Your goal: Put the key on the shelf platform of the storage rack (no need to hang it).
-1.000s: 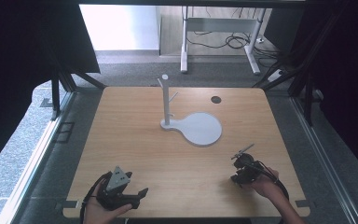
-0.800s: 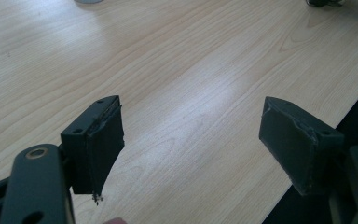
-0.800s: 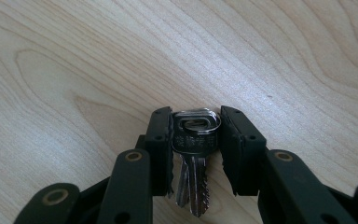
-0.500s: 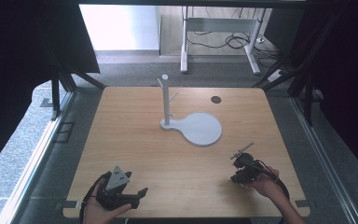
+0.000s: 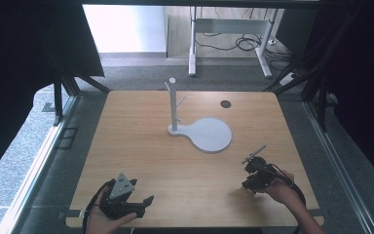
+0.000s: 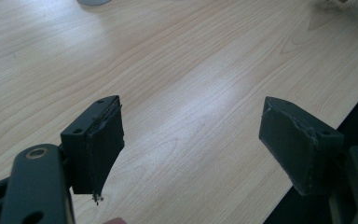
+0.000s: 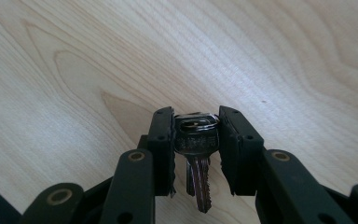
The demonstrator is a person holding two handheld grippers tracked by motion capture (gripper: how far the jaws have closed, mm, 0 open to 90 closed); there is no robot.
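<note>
Here, at the near right of the tabletop [image 5: 141, 146], the right gripper [image 7: 196, 135] has its jaws clamped on a key [image 7: 196, 158], best kept squarely pinched while lifting toward the white hook stand [image 5: 174, 105]; the left gripper [image 6: 191, 140] rests near left, jaws wide apart.

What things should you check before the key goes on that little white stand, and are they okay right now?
1. Right gripper shut on the key: ok.
2. Key held square, not slipping: cannot tell; its blade points back toward the camera.
3. White stand upright on its base: ok.
4. Table between key and stand free of things: ok.
5. Left gripper open, out of the way at the near edge: ok.
6. Key's ring fits a peg: cannot tell.
</note>
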